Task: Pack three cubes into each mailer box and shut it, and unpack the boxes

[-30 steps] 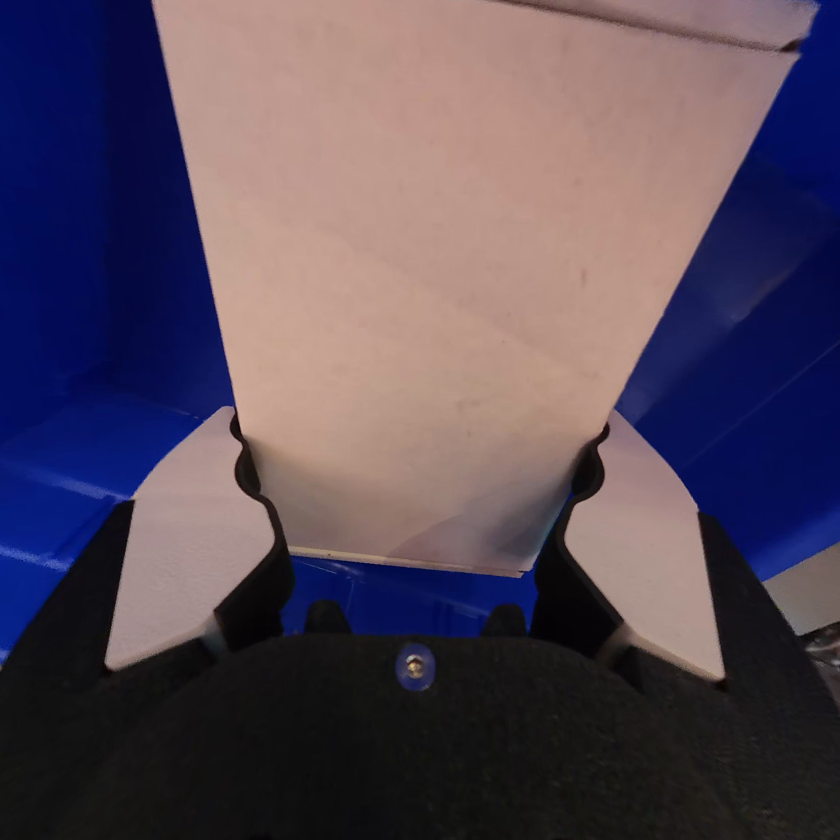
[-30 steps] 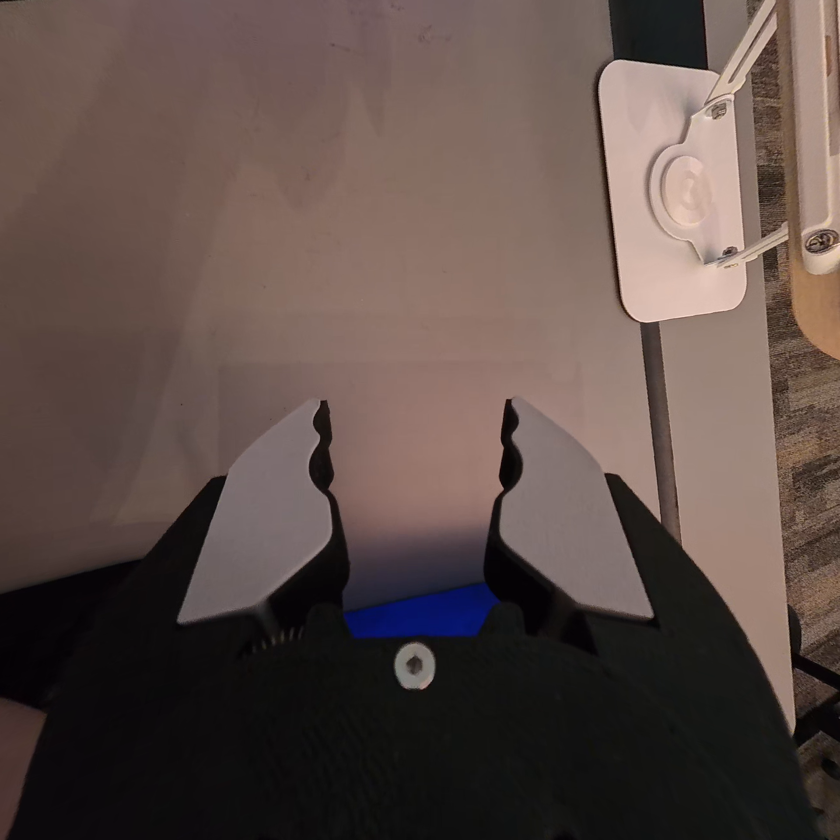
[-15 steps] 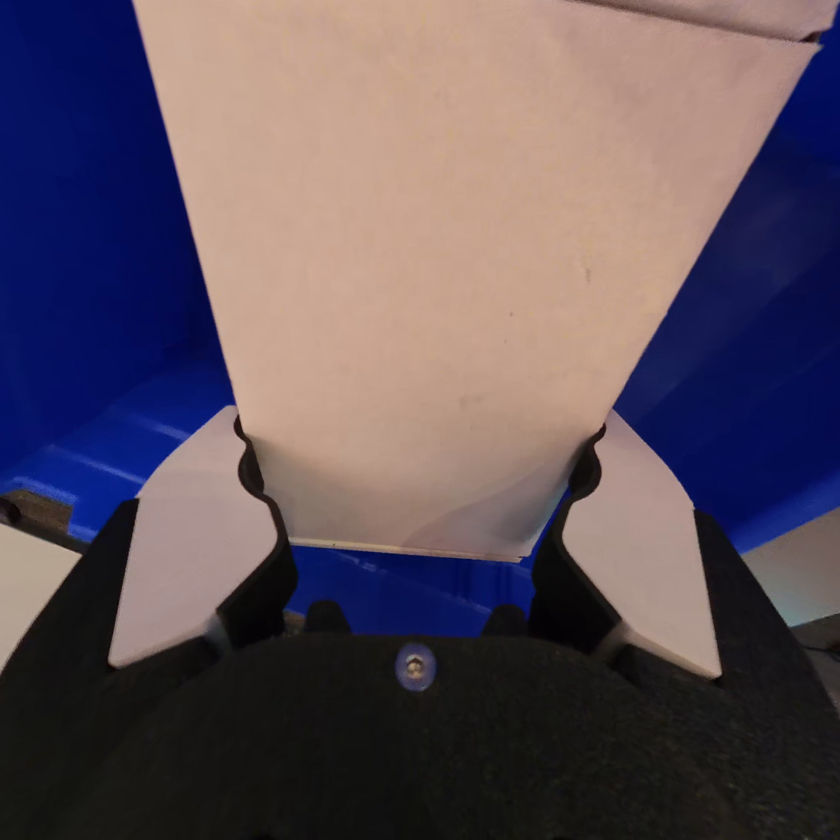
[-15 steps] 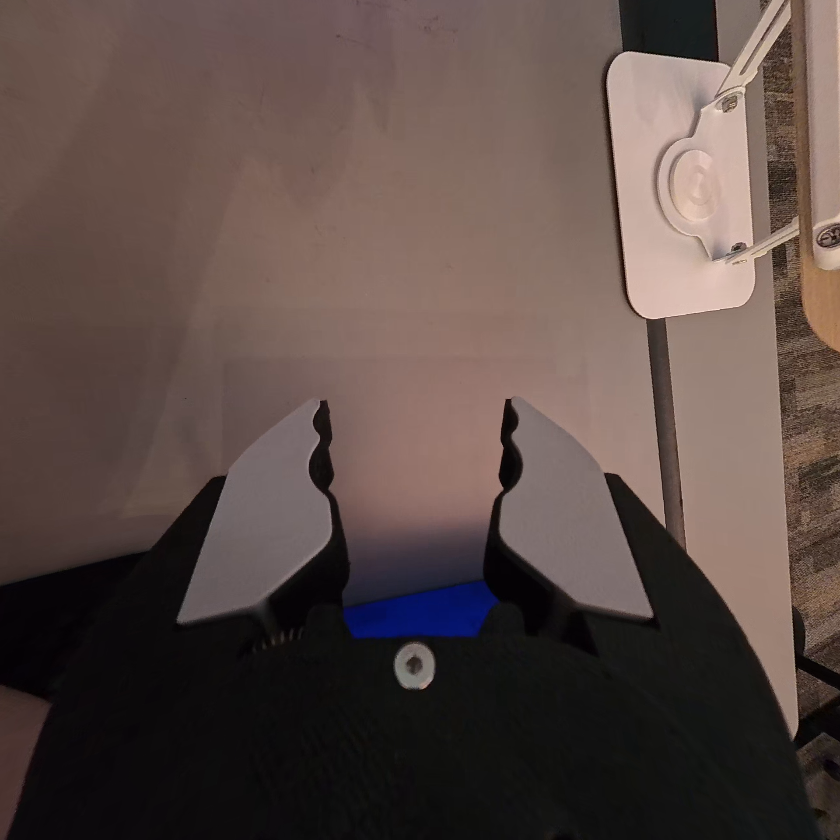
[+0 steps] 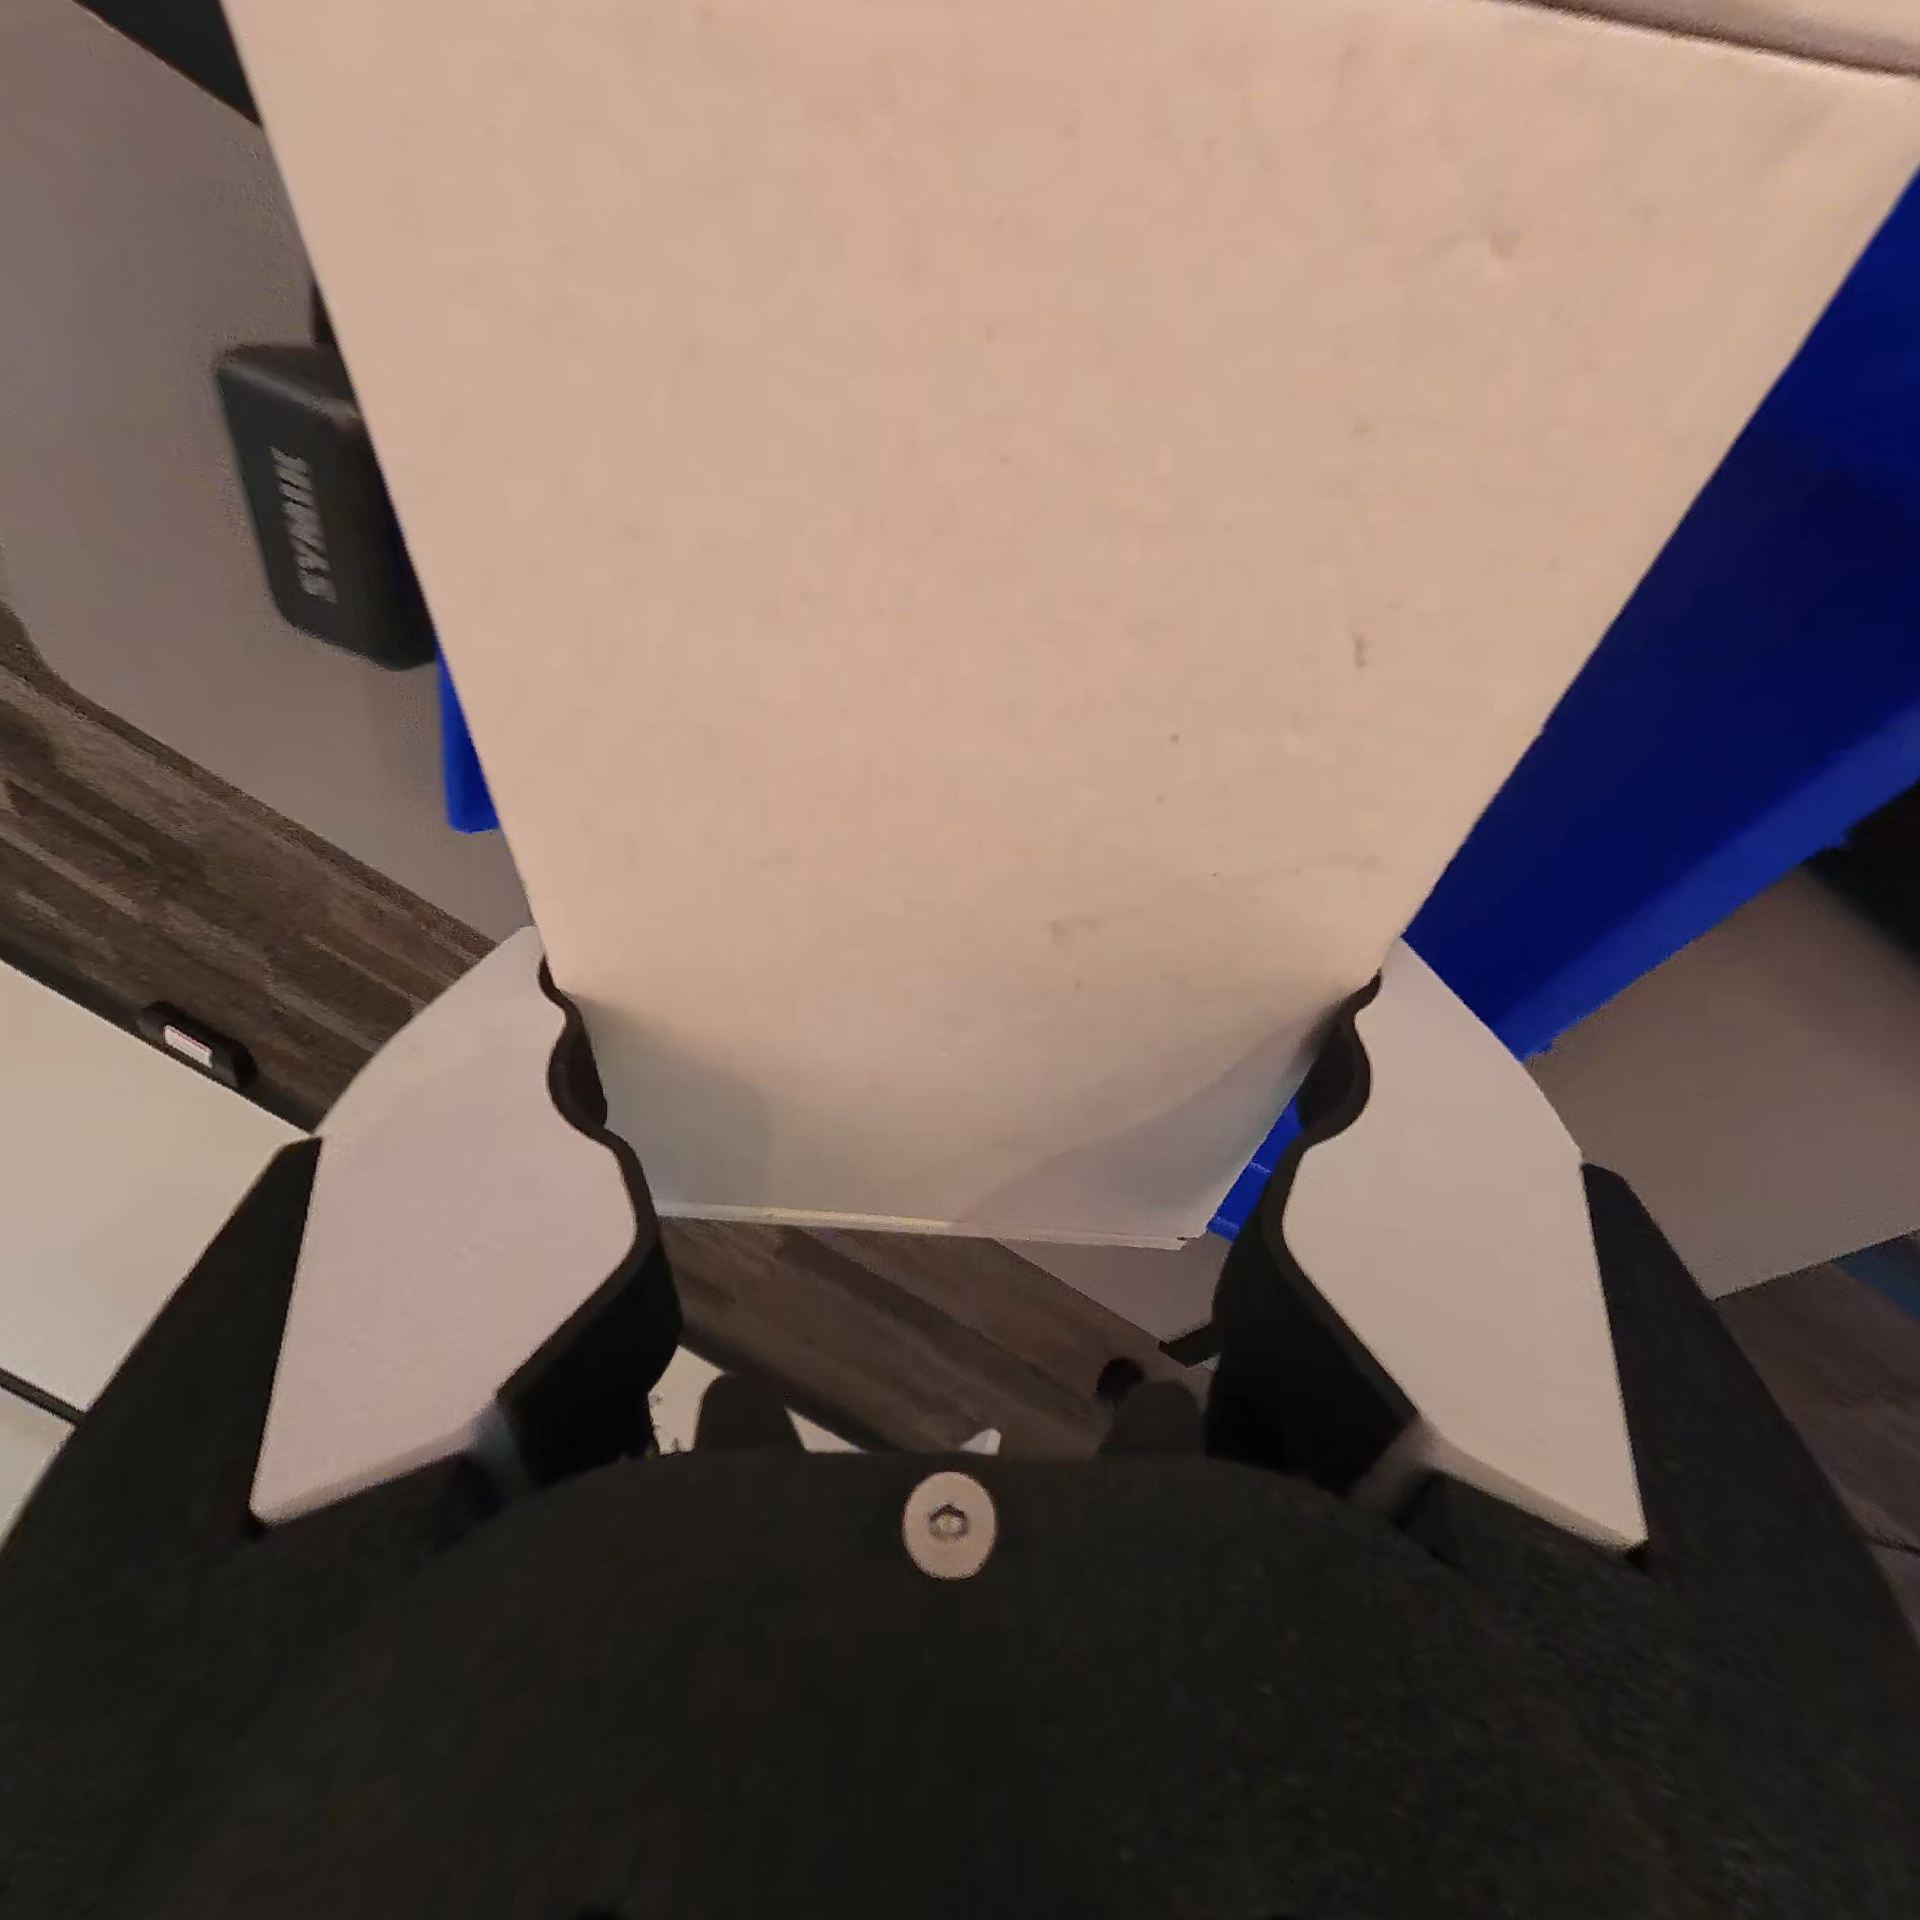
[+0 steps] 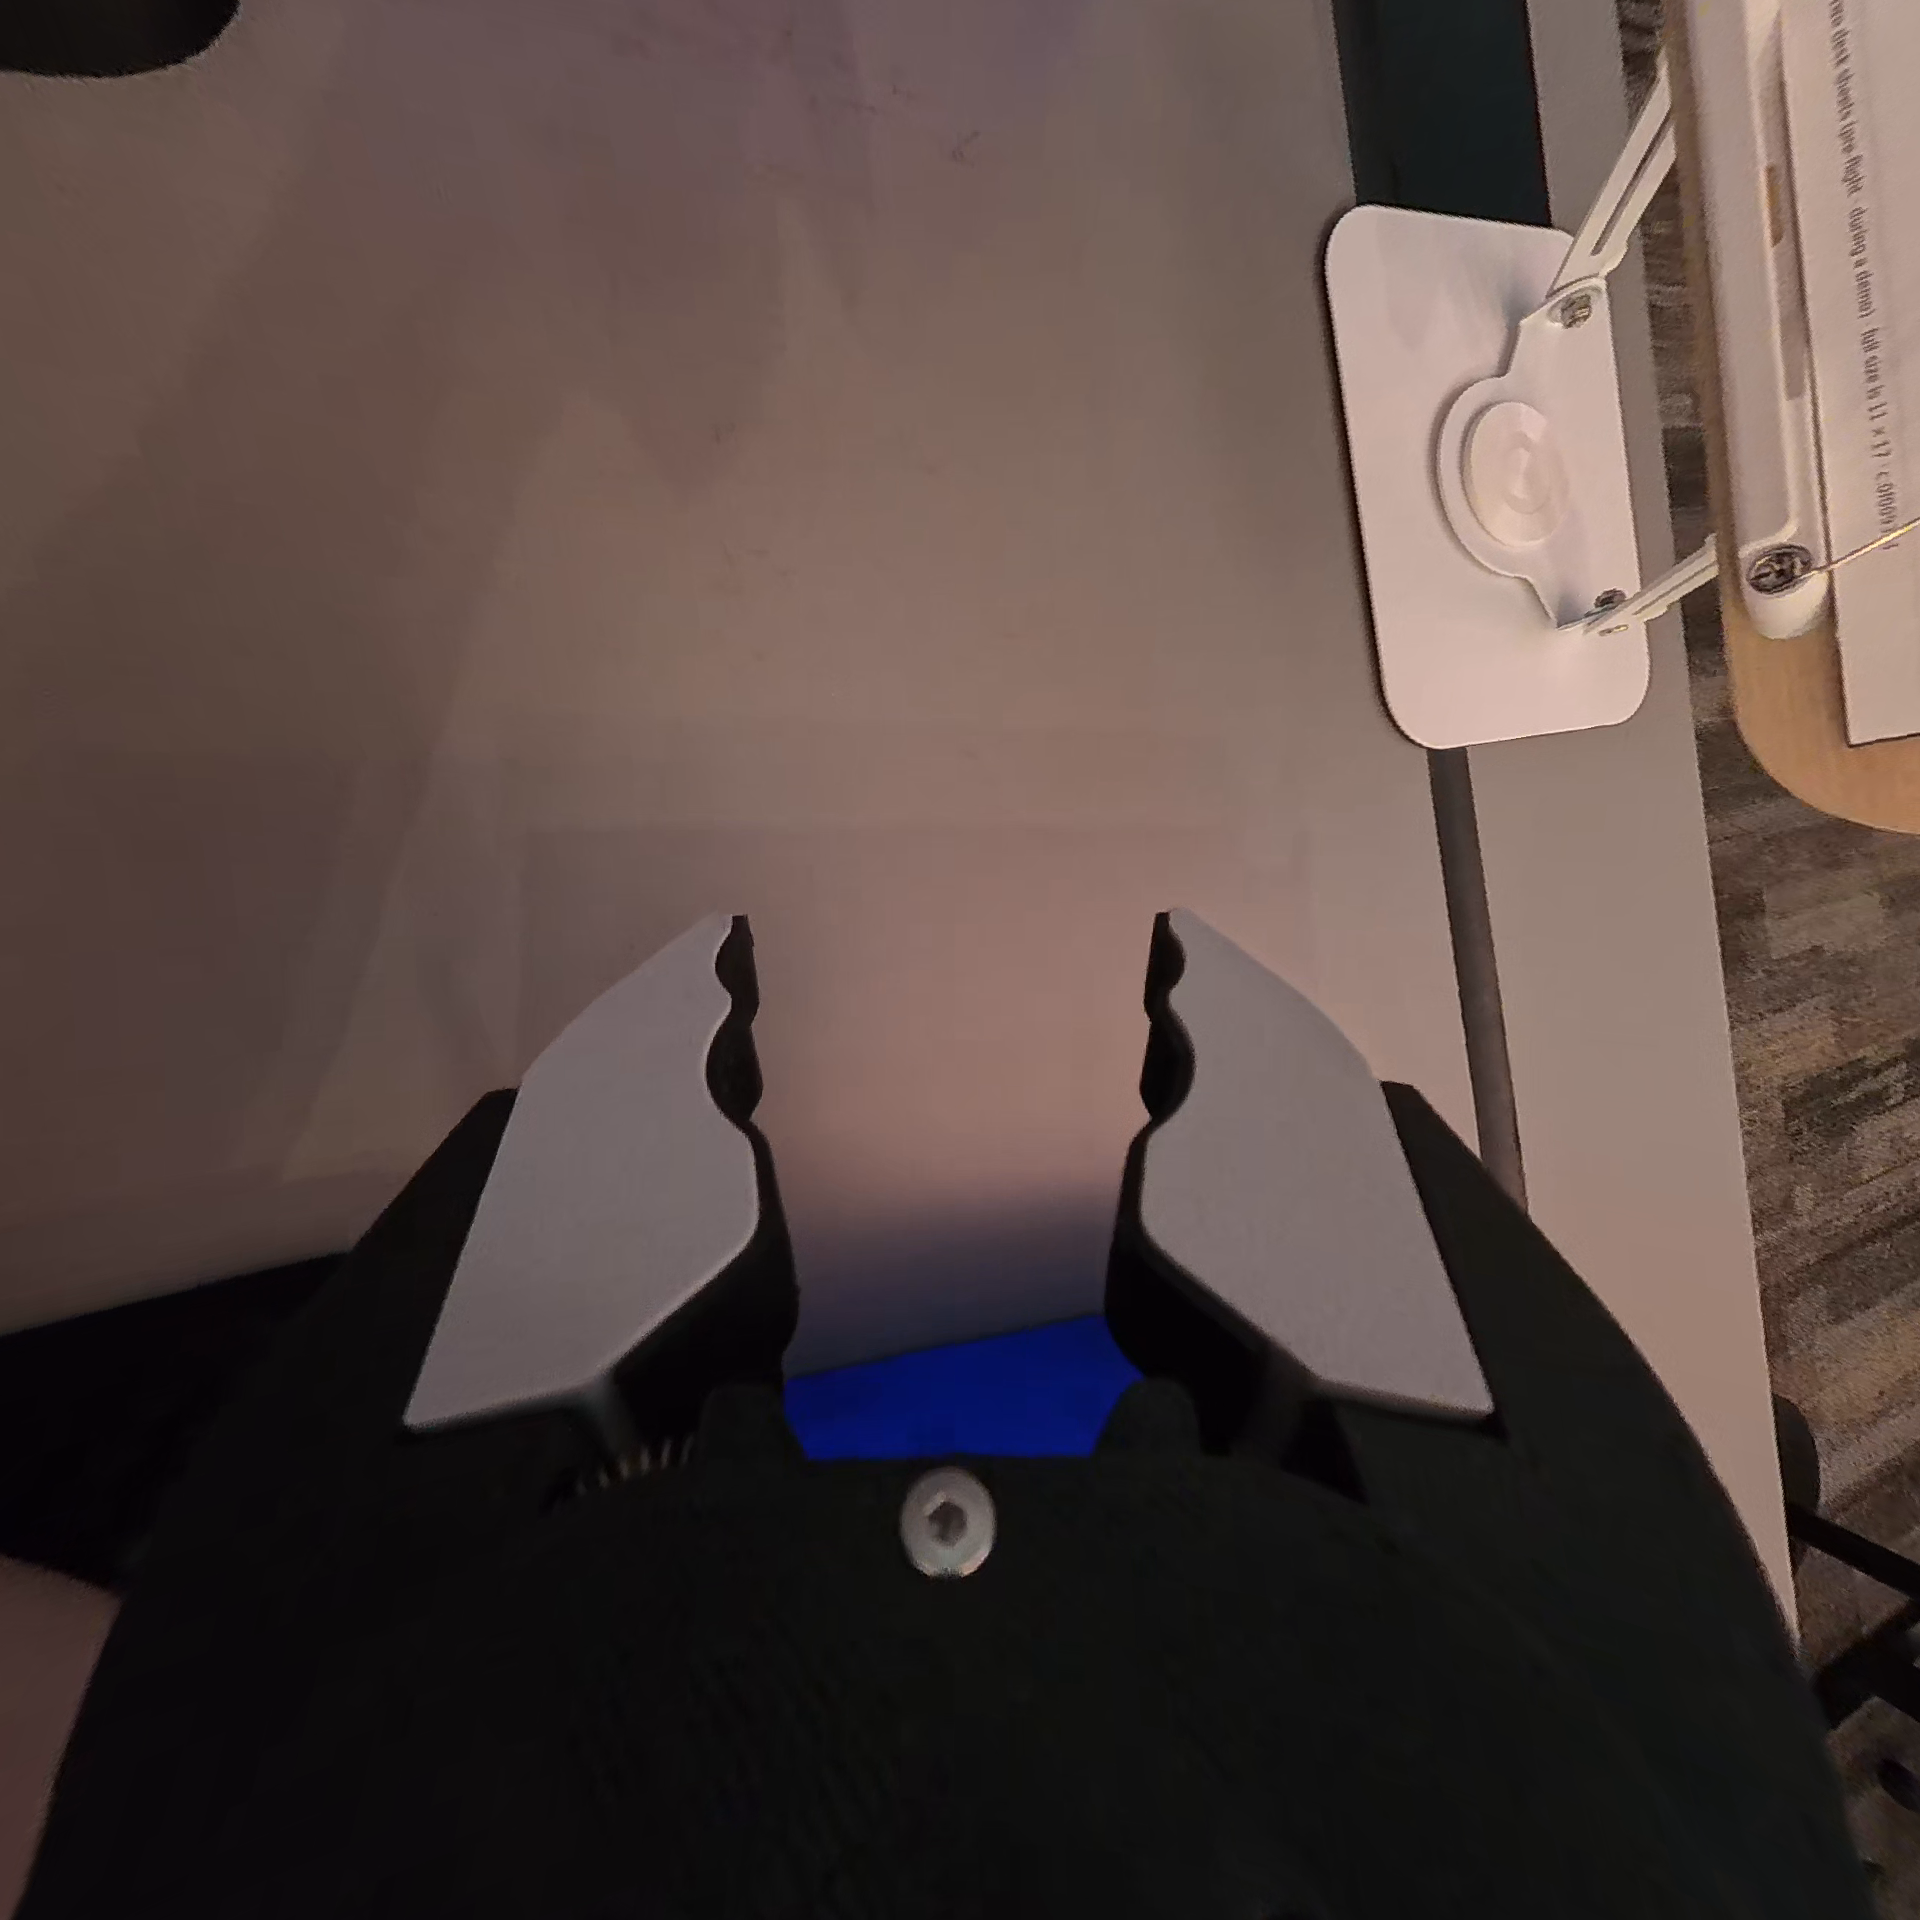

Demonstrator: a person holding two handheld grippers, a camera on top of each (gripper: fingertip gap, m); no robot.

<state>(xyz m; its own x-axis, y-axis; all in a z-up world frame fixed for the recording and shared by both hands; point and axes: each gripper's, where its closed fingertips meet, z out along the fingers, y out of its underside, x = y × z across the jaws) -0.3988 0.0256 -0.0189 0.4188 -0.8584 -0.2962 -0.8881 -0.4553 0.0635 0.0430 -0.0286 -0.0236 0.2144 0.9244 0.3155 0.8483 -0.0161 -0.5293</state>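
1. While the left hand-held gripper (image 5: pixel 956 987) clamps the white mailer box (image 5: pixel 935 520) above the blue bin (image 5: pixel 1662 675), we judge a box transfer in hand.
2. We see the right hand-held gripper (image 6: pixel 951 930) parted, empty, over the tabletop (image 6: pixel 727 520).
3. Next, we would set the box on the tabletop.

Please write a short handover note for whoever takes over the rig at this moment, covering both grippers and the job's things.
Left gripper: shut on a white mailer box, held in the air in front of the blue bin.
Right gripper: open and empty above the bare table; a strip of blue shows just under it.
No cubes are in view, and whether this box is packed cannot be told.
Left to do, probably: set the box on the table, then carry on with the packing or unpacking.
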